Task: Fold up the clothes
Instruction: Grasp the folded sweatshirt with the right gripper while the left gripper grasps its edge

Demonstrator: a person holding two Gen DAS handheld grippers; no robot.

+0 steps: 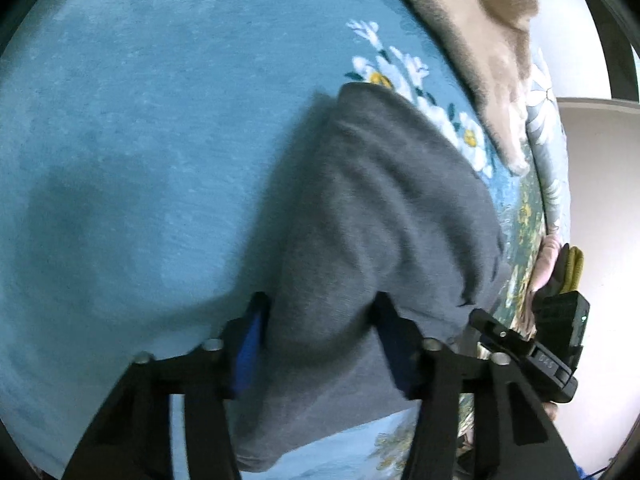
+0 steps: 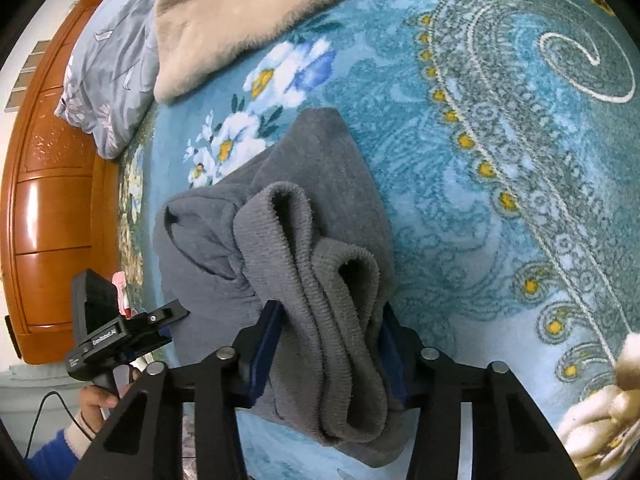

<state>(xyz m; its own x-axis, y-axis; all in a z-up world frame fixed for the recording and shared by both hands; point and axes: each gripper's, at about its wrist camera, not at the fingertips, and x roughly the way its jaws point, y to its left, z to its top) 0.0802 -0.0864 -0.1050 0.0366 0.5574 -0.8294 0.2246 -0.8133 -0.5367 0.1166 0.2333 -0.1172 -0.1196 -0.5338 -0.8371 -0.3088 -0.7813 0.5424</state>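
Note:
A dark grey garment (image 1: 372, 216) lies bunched on the blue patterned bedspread (image 1: 140, 140). My left gripper (image 1: 320, 316) is shut on a fold of it, with cloth filling the gap between the blue pads (image 1: 250, 344). In the right wrist view the grey garment (image 2: 320, 168) shows its ribbed cuffs (image 2: 320, 280) draped between the fingers. My right gripper (image 2: 328, 324) is shut on those cuffs. The other gripper (image 2: 120, 332) shows at the left, held by a hand, at the garment's left edge.
A beige fuzzy blanket (image 2: 248, 12) lies at the top of the bed, with a grey floral pillow (image 2: 108, 64) beside it. An orange wooden headboard (image 2: 48, 208) runs along the left. Beige fluffy fabric (image 2: 600, 420) sits at the lower right.

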